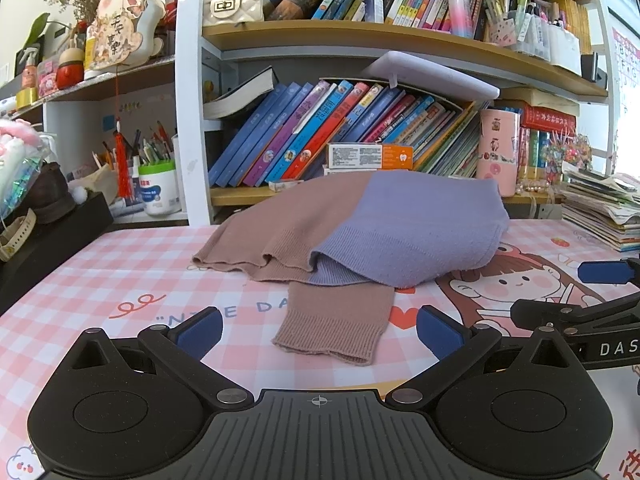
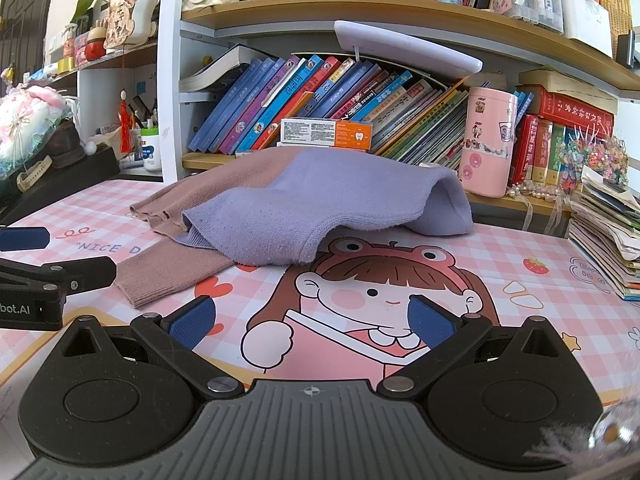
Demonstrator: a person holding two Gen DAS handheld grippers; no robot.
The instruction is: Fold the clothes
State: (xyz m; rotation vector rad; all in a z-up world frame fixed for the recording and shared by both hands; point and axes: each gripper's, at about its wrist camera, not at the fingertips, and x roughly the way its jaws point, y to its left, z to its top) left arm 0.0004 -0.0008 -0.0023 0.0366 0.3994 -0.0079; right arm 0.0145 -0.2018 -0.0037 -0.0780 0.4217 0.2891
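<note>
Sweater: my two-tone knit sweater (image 1: 360, 228) lies in a loose heap toward the back of the worktop (image 1: 100, 280), just in front of the bookshelf (image 1: 320, 36); the purple half drapes over the mauve half.
Sleeve: one mauve sleeve (image 1: 336, 324) sticks out from under the heap toward me, lying flat on the mat, ribbed cuff nearest.
Hem: the mauve ribbed hem (image 1: 240, 260) ripples along the left edge of the heap.
Left hand-held gripper: my left hand-held gripper (image 1: 320, 334) has its blue pads spread wide with nothing between them; it sits low, pointed at the sleeve cuff, short of touching it.
Right hand-held gripper: my right hand-held gripper (image 2: 312, 320) also has its jaws spread wide and empty, over the cartoon girl (image 2: 380, 292) printed on the mat, to the right of the sleeve and apart from the sweater.
Side by side: each tool shows at the edge of the other's view, close together.
Worktop cover: a pink checked mat with "NICE D" lettering (image 2: 108, 248).
Behind: leaning books (image 1: 320, 128), a pink canister (image 1: 498, 148) to the right of the sweater, a stack of papers (image 2: 604, 232) at far right, a pen pot (image 1: 158, 184) at left.
</note>
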